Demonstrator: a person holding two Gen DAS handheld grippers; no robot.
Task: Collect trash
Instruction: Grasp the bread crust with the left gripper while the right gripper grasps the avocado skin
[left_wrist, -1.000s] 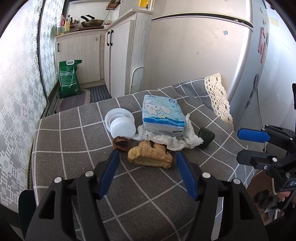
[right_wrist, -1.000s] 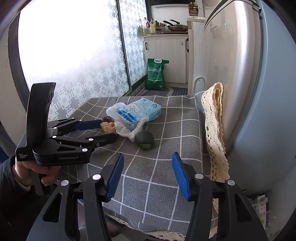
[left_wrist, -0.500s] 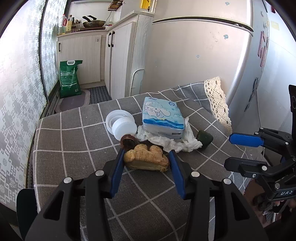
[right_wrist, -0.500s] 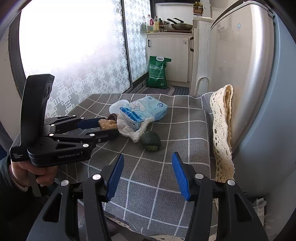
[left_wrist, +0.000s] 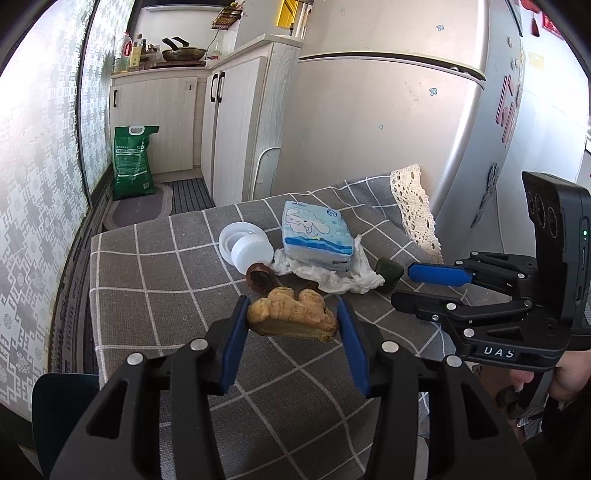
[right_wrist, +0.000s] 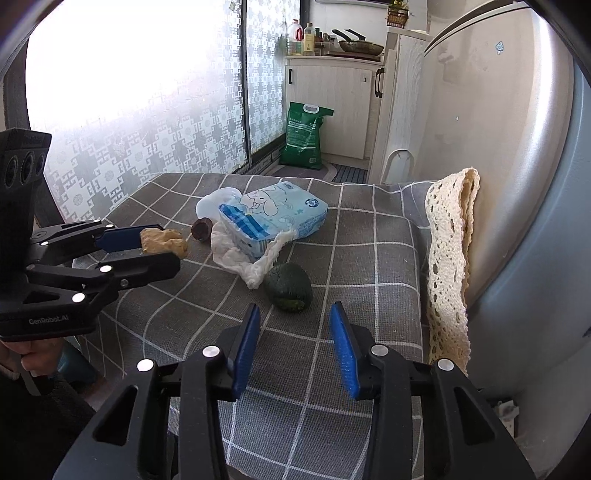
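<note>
Between the blue pads of the left gripper (left_wrist: 291, 321) sits a lumpy tan piece of ginger root (left_wrist: 291, 318), knobbly on top with a flat, darker cut underside; both pads press its ends, and it appears raised just off the grey checked tablecloth (left_wrist: 155, 288). Beyond those fingertips lie a small brown round scrap (left_wrist: 259, 277), a crumpled white tissue (left_wrist: 343, 278) and a blue tissue pack (left_wrist: 316, 236). Ahead of the right gripper (right_wrist: 295, 332), whose jaws are closing on nothing, rests a dark green avocado (right_wrist: 289, 287).
</note>
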